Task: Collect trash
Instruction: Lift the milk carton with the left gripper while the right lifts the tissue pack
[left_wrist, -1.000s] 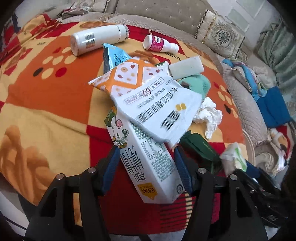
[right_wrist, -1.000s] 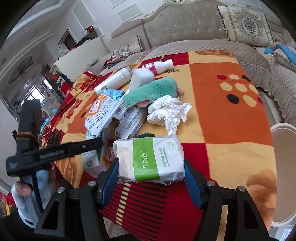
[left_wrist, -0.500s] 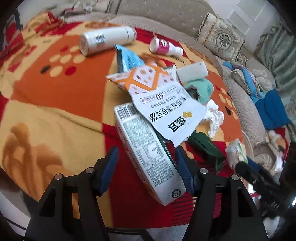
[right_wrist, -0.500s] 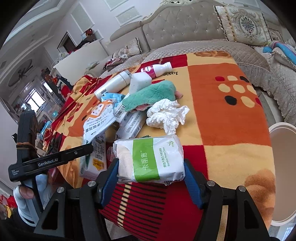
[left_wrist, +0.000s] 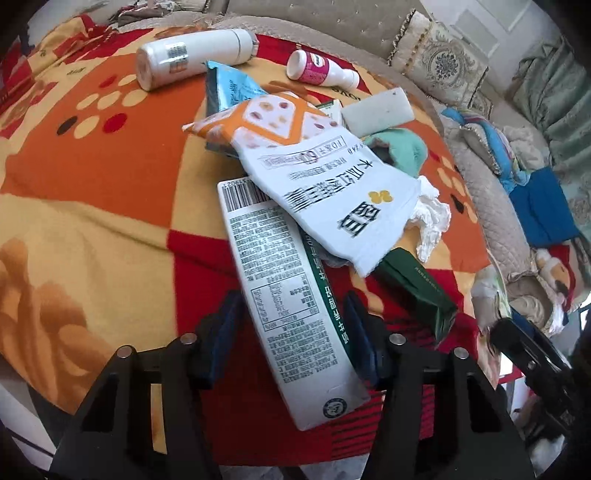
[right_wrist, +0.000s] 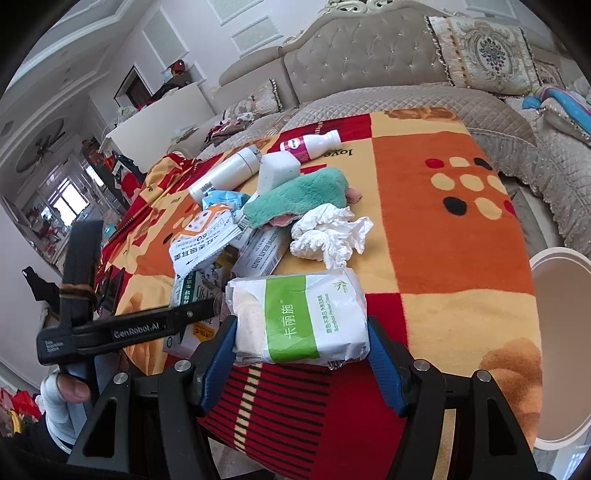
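Observation:
My left gripper (left_wrist: 293, 332) is shut on a white milk carton (left_wrist: 284, 295), which is tilted with its far end under a white and orange snack bag (left_wrist: 314, 173). My right gripper (right_wrist: 301, 343) is shut on a white tissue pack with a green band (right_wrist: 299, 317), held over the blanket's near edge. A crumpled white tissue (right_wrist: 328, 232) lies just beyond it. A dark green box (left_wrist: 417, 291) lies right of the carton. The left gripper also shows in the right wrist view (right_wrist: 199, 312).
A patterned orange and red blanket (right_wrist: 443, 229) covers the table. On it lie a white bottle (left_wrist: 192, 57), a pink-labelled bottle (left_wrist: 317, 70), a blue wrapper (left_wrist: 229, 88), a white sponge (left_wrist: 376, 110) and a teal cloth (right_wrist: 299, 195). A white bin rim (right_wrist: 557, 258) stands at right. Sofas surround the table.
My left gripper has lifted and rolled the milk carton so its printed side panel faces up, and the snack bag has shifted with it. The right gripper has kept holding the tissue pack.

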